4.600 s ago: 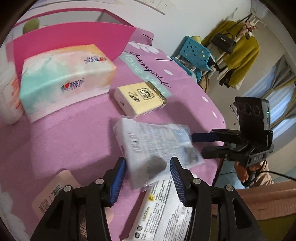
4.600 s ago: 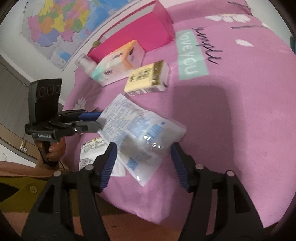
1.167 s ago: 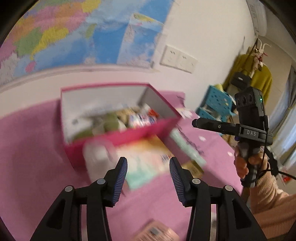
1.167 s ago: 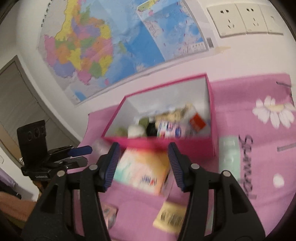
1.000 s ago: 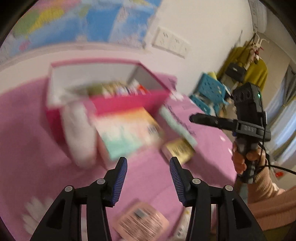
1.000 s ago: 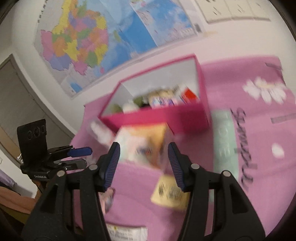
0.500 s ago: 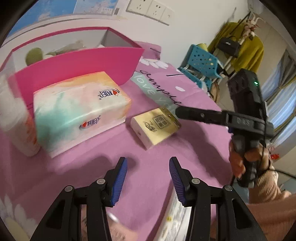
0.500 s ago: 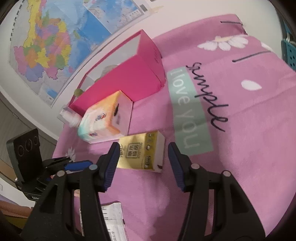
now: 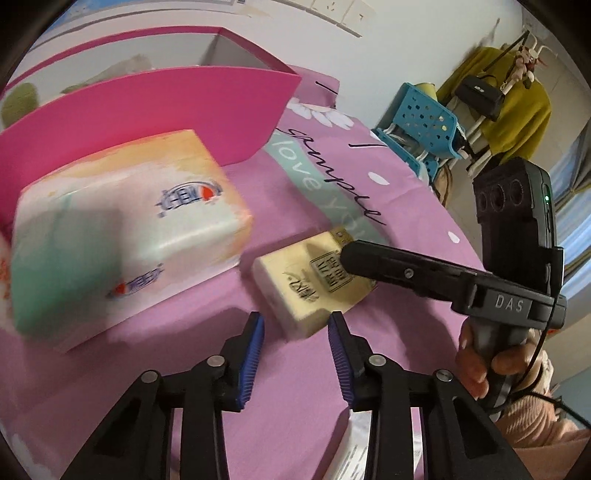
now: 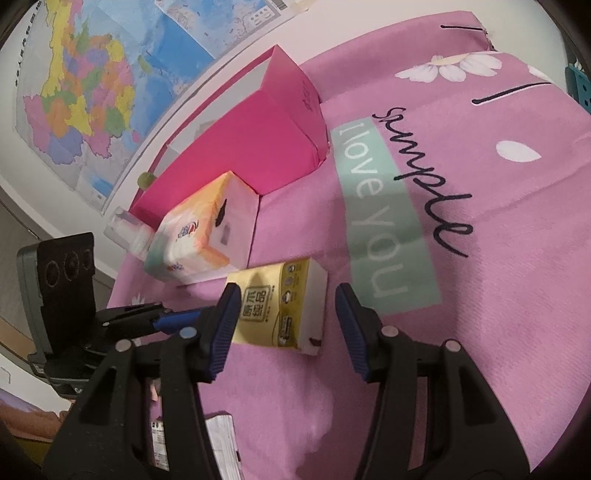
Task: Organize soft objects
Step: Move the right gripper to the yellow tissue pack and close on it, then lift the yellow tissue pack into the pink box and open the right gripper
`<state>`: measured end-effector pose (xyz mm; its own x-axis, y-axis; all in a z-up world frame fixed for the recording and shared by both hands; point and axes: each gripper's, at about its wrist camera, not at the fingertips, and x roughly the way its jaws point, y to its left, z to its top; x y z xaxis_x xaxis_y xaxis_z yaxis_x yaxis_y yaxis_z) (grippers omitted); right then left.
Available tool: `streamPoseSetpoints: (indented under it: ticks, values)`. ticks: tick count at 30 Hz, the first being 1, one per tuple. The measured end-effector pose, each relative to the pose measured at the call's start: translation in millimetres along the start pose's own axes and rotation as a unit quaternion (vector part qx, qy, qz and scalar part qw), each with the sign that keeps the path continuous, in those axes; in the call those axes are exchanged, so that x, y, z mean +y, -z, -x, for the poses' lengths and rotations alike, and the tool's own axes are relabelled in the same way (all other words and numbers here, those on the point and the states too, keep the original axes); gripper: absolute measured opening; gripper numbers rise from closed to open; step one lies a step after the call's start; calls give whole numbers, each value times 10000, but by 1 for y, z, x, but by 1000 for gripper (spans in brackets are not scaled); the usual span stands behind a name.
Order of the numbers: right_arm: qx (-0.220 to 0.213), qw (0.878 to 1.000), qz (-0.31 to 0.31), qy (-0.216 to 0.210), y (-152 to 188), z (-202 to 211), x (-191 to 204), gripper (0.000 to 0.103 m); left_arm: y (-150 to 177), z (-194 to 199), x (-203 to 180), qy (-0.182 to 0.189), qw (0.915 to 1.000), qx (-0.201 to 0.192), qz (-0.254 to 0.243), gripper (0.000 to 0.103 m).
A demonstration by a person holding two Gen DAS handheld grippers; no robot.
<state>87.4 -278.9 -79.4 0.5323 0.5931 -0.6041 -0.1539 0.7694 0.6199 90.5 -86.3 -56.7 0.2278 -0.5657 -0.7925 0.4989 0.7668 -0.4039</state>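
Left tool (image 9: 294,334) narrowing, empty, short of the yellow tissue pack (image 9: 314,284); right tool (image 10: 282,325) gapes mid-wide over it. Only the right wrist view shows the wall map (image 10: 110,74).

This is a room in a home, most likely a bedroom. A pink bedspread (image 10: 480,229) printed with daisies and the words "simple" and "I love you" covers the surface. A colourful map (image 10: 110,74) hangs on the white wall beside wall sockets (image 9: 332,9). In the corner a yellow coat (image 9: 517,110) and a black handbag (image 9: 478,92) hang on a rack, near a blue plastic stool (image 9: 424,122) and curtains (image 9: 576,206).
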Motion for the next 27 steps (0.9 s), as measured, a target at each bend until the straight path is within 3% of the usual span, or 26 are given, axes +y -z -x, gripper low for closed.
streamPoseSetpoints:
  ticks: [8, 15, 27]
  values:
    - [45, 9999, 80, 92, 1, -3, 0, 39, -5, -6, -3, 27, 10000, -15, 15, 28]
    - [24, 9997, 195, 125, 2, 1, 5, 39, -4, -1, -7, 71, 10000, -49, -35, 28]
    - [-225, 9982, 560, -2, -8, 21, 30, 39, -7, 32, -14, 64, 9987, -473, -191, 28]
